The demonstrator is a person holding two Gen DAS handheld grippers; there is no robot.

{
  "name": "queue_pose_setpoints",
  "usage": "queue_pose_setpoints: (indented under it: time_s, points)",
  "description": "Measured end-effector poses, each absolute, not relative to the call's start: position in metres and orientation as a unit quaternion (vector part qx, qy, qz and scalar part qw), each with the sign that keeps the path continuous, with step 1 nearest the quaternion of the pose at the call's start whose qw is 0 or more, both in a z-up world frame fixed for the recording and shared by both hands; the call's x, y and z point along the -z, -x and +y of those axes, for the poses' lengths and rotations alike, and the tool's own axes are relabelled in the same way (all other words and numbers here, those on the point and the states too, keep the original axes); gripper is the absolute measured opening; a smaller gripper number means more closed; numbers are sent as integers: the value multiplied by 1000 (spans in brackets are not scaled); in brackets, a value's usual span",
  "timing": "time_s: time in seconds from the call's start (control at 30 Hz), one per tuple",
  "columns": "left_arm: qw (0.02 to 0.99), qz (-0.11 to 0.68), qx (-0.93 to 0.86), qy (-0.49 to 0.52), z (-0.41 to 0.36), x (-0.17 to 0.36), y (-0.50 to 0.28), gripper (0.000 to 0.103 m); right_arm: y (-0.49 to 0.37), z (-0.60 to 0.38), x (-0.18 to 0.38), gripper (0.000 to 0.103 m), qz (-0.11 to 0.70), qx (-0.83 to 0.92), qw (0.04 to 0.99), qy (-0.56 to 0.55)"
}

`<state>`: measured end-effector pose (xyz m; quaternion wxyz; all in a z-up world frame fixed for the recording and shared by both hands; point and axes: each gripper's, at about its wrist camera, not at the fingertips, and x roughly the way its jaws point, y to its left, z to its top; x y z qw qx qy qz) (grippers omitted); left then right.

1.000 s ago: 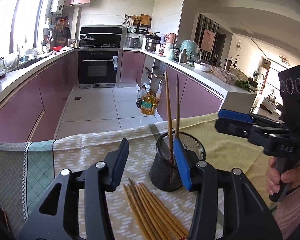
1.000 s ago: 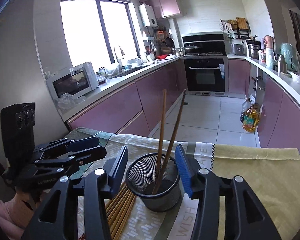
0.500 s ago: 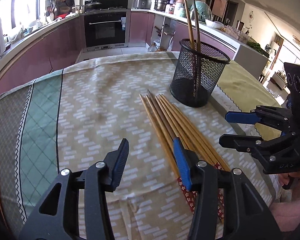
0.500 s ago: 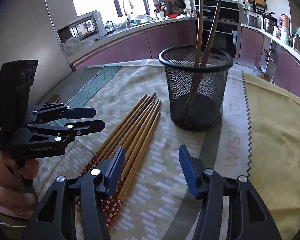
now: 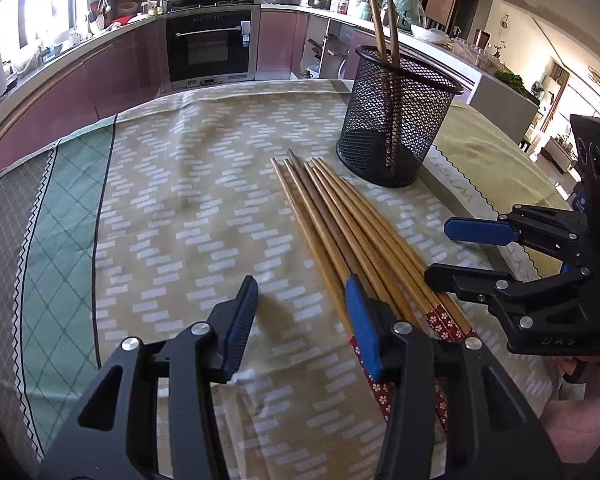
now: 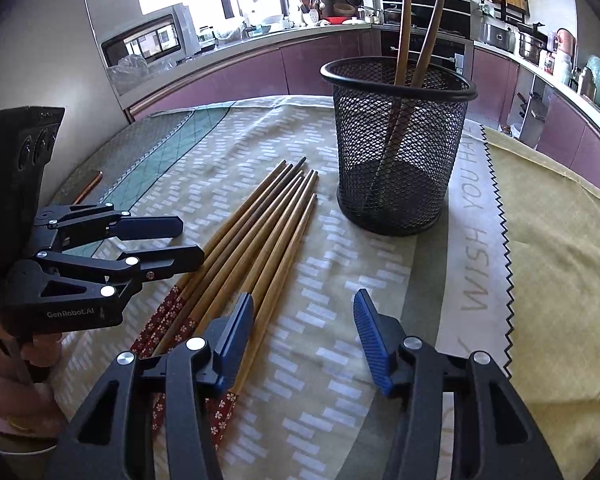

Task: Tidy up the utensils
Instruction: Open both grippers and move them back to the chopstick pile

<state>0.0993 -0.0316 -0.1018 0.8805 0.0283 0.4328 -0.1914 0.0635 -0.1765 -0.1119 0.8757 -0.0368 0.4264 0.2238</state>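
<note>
Several wooden chopsticks (image 5: 340, 220) with red flowered ends lie side by side on the tablecloth; they also show in the right wrist view (image 6: 256, 232). A black mesh holder (image 5: 396, 120) stands upright beyond their tips with two chopsticks (image 5: 380, 4) inside; it also shows in the right wrist view (image 6: 398, 140). My left gripper (image 5: 302, 312) is open and empty, low over the cloth, its right finger over the left edge of the bundle. My right gripper (image 6: 304, 328) is open and empty, its left finger over the bundle's right edge. Each gripper shows in the other's view (image 5: 456, 248) (image 6: 180, 240).
The table carries a patterned beige and green cloth (image 5: 172, 200) and a yellow cloth (image 6: 560, 240) on the right. Kitchen counters, an oven (image 5: 212, 48) and a microwave (image 6: 148, 40) stand beyond the table's far edge.
Both grippers have dropped from above the holder and pulled back to the red ends of the lying chopsticks. Both stay open. The chopsticks and holder have not moved.
</note>
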Motion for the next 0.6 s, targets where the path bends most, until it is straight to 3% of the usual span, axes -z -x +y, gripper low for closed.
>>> queue_pose_setpoints:
  time_s: [0.27,0.4,0.6]
  points:
    - [880,436,186,-30,-36,102,-105,44,-65,-175,113,47,427,-214,877,44]
    - [879,437,185,-34,-36,101,-106,38,-65,-177,114,39,429,-207,878,50]
    - [878,442,180,-38,-38,103,-116,35,-67,-173,115,38,427,-201,879,63]
